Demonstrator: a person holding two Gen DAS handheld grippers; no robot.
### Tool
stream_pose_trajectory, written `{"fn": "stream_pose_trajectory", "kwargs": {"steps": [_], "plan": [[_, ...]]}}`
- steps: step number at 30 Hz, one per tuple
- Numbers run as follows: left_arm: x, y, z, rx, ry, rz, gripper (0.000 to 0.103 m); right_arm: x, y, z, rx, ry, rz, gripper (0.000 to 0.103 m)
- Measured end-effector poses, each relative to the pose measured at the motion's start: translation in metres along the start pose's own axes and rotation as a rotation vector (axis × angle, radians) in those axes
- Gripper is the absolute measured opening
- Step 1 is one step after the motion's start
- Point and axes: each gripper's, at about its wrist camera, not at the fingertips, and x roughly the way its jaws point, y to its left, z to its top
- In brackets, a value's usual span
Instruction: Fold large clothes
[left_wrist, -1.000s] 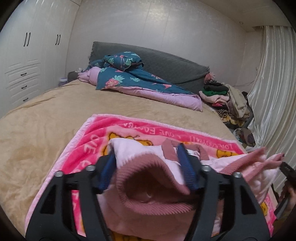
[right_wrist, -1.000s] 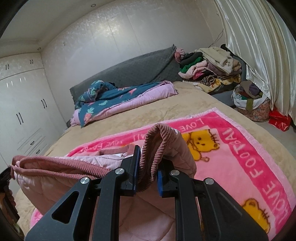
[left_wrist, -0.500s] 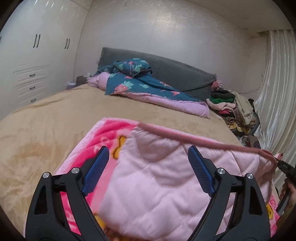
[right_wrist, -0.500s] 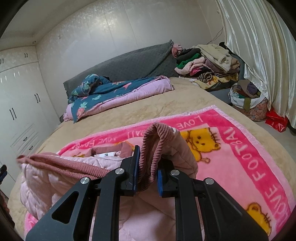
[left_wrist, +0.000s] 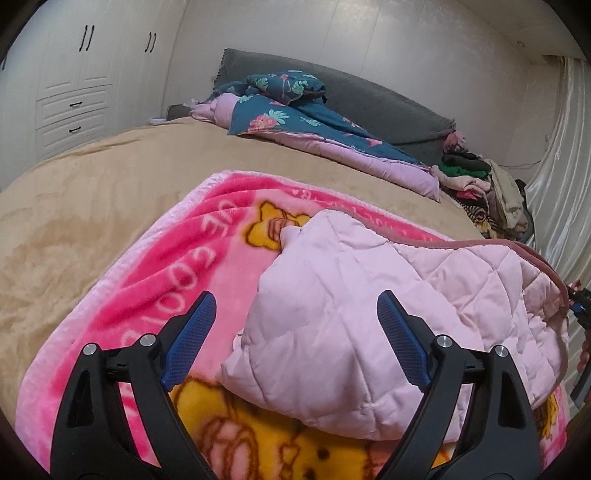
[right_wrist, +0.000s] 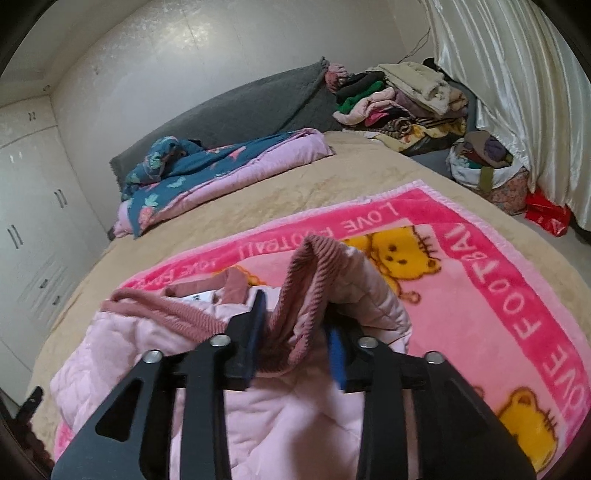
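Note:
A pale pink quilted jacket (left_wrist: 351, 295) with a dusty-rose ribbed hem (right_wrist: 306, 280) lies crumpled on a bright pink bear-print blanket (left_wrist: 166, 266). My left gripper (left_wrist: 295, 295) hovers low over the jacket's left part, open wide, its blue pads clear of the fabric. In the right wrist view the jacket (right_wrist: 140, 343) bunches under my right gripper (right_wrist: 295, 314). Its jaws are opening, with a standing fold of the ribbed hem loose between them. The blanket (right_wrist: 480, 295) stretches away to the right.
The blanket lies on a tan bed cover (left_wrist: 92, 192). A teal floral quilt (left_wrist: 295, 114) sits by the grey headboard. A heap of clothes (right_wrist: 399, 103), a stuffed bag (right_wrist: 484, 166) and a curtain (right_wrist: 517, 92) fill the right side. White wardrobes (left_wrist: 74, 92) line the left wall.
My left gripper let go of the ribbed hem, spread wide and sank; the jacket dropped flat onto the blanket. My right jaws, clamped on the hem before, have come apart.

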Motion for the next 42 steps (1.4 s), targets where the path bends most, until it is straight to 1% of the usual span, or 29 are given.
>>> {"fn": "stream_pose_trajectory", "kwargs": {"steps": [1,2,3,7,9,11,14,16,20,23,25,26,27,28,29,30,31,32,33,34,36,38,40,42], "plan": [[0.001,0.000,0.000,0.000,0.002,-0.003,0.082,-0.006,-0.001,-0.001,0.010,-0.008,0.008,0.086],[0.002,0.001,-0.001,0.001,0.004,-0.005,0.082,-0.011,0.000,-0.002,0.014,-0.028,0.005,0.092],[0.002,0.000,-0.001,0.002,0.007,-0.004,0.082,-0.019,-0.002,-0.003,0.007,-0.048,0.011,0.092],[0.004,0.003,-0.002,0.001,0.010,-0.005,0.082,-0.035,-0.010,-0.012,0.012,-0.045,0.032,0.092],[0.006,0.006,-0.002,0.000,0.010,-0.005,0.089,-0.042,-0.013,-0.021,-0.010,-0.034,0.022,0.092],[0.006,0.008,-0.002,-0.006,0.015,-0.010,0.089,-0.045,-0.014,-0.030,-0.042,-0.022,0.009,0.092],[0.014,0.017,-0.004,-0.024,0.044,-0.038,0.089,-0.044,-0.016,-0.050,-0.110,0.025,-0.023,0.092],[0.018,0.021,-0.006,-0.040,0.064,-0.056,0.090,-0.039,-0.019,-0.060,-0.136,0.060,-0.023,0.092],[0.031,0.024,-0.012,-0.050,0.112,-0.109,0.093,-0.028,-0.027,-0.076,-0.160,0.118,-0.028,0.092],[0.042,0.022,-0.018,-0.046,0.146,-0.128,0.093,-0.016,-0.032,-0.086,-0.170,0.171,-0.019,0.092],[0.046,0.018,-0.021,-0.039,0.154,-0.140,0.092,-0.009,-0.031,-0.093,-0.185,0.199,-0.013,0.092],[0.047,0.016,-0.022,-0.029,0.158,-0.144,0.078,-0.007,-0.031,-0.097,-0.188,0.202,-0.008,0.091],[0.047,0.010,-0.023,-0.012,0.156,-0.149,0.060,-0.006,-0.031,-0.100,-0.189,0.200,0.000,0.081],[0.048,0.007,-0.024,0.008,0.157,-0.144,0.054,-0.006,-0.030,-0.102,-0.190,0.196,0.005,0.066],[0.047,0.000,-0.024,0.040,0.157,-0.134,0.041,-0.007,-0.029,-0.104,-0.195,0.175,-0.019,0.058],[0.047,-0.004,-0.025,0.063,0.153,-0.124,0.035,-0.008,-0.029,-0.104,-0.193,0.166,-0.012,0.043],[0.044,-0.011,-0.024,0.096,0.141,-0.105,0.033,-0.011,-0.028,-0.103,-0.190,0.150,-0.005,0.035],[0.042,-0.015,-0.021,0.117,0.129,-0.093,0.031,-0.014,-0.026,-0.102,-0.195,0.131,-0.009,0.033],[0.037,-0.021,-0.016,0.137,0.107,-0.086,0.029,-0.018,-0.022,-0.100,-0.210,0.109,-0.017,0.027],[0.033,-0.024,-0.011,0.149,0.088,-0.086,0.027,-0.022,-0.017,-0.097,-0.225,0.087,-0.026,0.024],[0.027,-0.031,0.000,0.163,0.053,-0.084,0.025,-0.027,-0.010,-0.088,-0.239,0.048,-0.039,0.022],[0.027,-0.038,0.013,0.173,0.030,-0.075,0.024,-0.029,-0.005,-0.073,-0.231,0.007,-0.047,0.022],[0.034,-0.046,0.024,0.187,0.019,-0.056,0.024,-0.025,-0.004,-0.061,-0.220,-0.009,-0.055,0.021],[0.044,-0.051,0.032,0.197,0.010,-0.030,0.022,-0.014,-0.002,-0.051,-0.220,-0.015,-0.083,0.021]]}}
